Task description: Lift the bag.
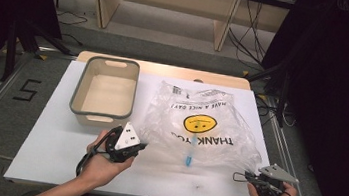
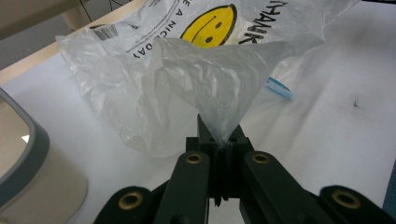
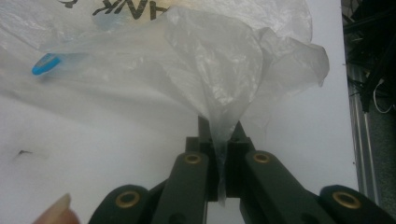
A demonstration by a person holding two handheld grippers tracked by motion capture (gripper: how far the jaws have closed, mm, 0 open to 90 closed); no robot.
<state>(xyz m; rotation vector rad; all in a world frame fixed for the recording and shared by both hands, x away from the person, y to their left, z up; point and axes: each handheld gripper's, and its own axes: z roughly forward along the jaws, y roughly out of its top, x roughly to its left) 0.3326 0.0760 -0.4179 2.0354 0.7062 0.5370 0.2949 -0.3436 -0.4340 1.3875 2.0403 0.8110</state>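
A clear plastic bag (image 1: 205,119) printed with a yellow smiley and "THANK YOU" lies spread on the white table (image 1: 56,139). My left gripper (image 1: 142,146) is shut on the bag's near left handle (image 2: 210,84), which rises in a pinched cone from the jaws (image 2: 223,137). At the near right corner my right gripper (image 1: 248,175) is shut on the other handle (image 3: 219,79), gathered the same way (image 3: 223,135). A small blue thing (image 1: 188,158) lies inside the bag near its open end (image 2: 280,88) (image 3: 45,64).
A cream bin with a grey rim (image 1: 79,86) stands at the back left of the table, just beyond my left hand (image 2: 28,154). The table's right edge (image 3: 348,112) drops to a dark floor with cables. Wooden furniture stands behind the table.
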